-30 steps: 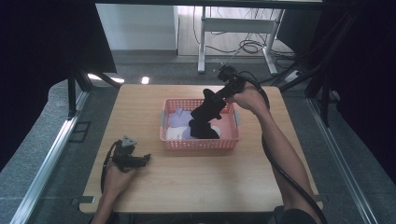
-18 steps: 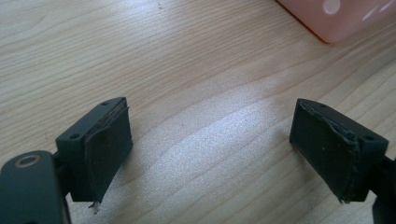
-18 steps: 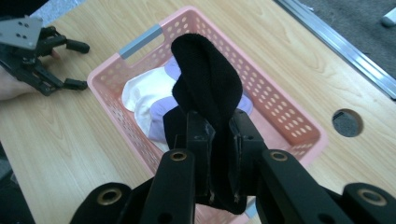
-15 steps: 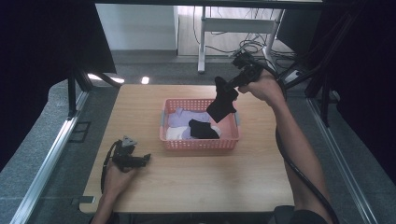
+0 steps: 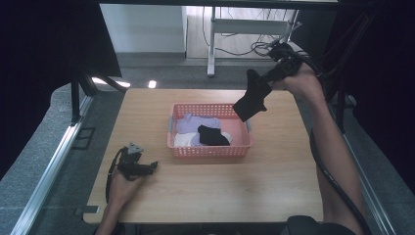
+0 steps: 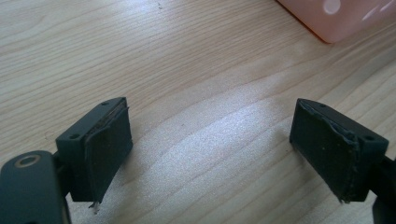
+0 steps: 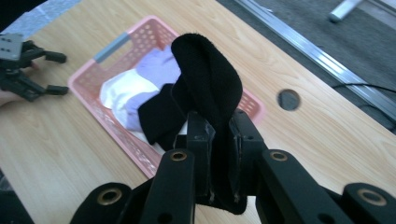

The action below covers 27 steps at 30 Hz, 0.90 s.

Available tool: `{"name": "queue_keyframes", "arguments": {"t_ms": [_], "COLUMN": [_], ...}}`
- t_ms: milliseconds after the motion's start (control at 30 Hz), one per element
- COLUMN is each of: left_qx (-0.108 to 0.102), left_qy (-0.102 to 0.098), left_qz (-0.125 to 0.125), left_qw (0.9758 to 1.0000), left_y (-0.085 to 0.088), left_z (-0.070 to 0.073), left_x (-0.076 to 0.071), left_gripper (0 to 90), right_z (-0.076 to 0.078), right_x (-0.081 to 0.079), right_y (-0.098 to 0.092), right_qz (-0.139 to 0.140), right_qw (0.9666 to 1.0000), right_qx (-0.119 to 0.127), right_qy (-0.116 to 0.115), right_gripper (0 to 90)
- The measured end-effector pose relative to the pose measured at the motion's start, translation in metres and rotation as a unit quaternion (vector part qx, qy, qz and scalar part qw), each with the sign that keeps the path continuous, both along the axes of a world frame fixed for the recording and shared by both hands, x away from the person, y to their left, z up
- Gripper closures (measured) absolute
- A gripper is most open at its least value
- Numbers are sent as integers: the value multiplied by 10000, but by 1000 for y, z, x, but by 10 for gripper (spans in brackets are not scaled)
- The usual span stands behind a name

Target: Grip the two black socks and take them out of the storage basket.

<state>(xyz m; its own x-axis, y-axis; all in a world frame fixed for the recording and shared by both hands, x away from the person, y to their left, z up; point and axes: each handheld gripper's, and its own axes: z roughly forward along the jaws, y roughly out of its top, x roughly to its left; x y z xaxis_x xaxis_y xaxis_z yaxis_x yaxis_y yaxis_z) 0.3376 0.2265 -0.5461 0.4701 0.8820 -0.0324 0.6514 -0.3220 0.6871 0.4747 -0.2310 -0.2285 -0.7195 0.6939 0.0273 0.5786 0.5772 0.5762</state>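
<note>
A black sock (image 5: 250, 100) hangs in the air above the far right corner of the pink basket (image 5: 176, 145), pinched between the jaws of my right gripper (image 5: 265, 80). In the right gripper view the same black sock (image 7: 208, 88) folds over the shut right gripper (image 7: 223, 140). Inside the basket (image 7: 88, 84) lie a second black sock (image 5: 212, 134), a lilac sock (image 5: 195, 122) and a white one (image 5: 182, 140). My left gripper (image 5: 152, 166) rests open on the table at the front left, and its pads (image 6: 108, 143) stand wide apart over bare wood.
The wooden table (image 5: 210, 196) has a round cable hole (image 7: 288, 99) near its far right side. A corner of the pink basket (image 6: 334, 18) shows at the top of the left gripper view. Metal rails and a desk frame (image 5: 213, 44) stand beyond the table.
My right gripper has lifted the black sock up out of the basket and carried it toward the far right. The left hand has stayed put.
</note>
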Motion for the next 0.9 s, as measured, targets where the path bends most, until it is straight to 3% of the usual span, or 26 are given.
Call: {"name": "queue_keyframes", "arguments": {"t_ms": [233, 433, 700, 900], "left_qx": [2, 7, 1, -14], "left_qy": [1, 10, 0, -15], "left_qz": [-1, -4, 0, 11], "left_qw": [10000, 10000, 10000, 10000], "left_y": [0, 0, 0, 0], "left_z": [0, 0, 0, 0], "left_x": [0, 0, 0, 0], "left_gripper": [127, 127, 127, 127], "right_z": [1, -12, -47, -88], "right_x": [-5, -8, -11, -11], "right_y": [-33, -59, -88, -100], "right_qz": [-364, -625, -905, -1041], "right_qw": [9993, 9980, 9956, 9933], "right_qx": [-52, -107, -216, -311], "right_qy": [-56, -26, 141, 385], "right_gripper": [809, 809, 807, 804]}}
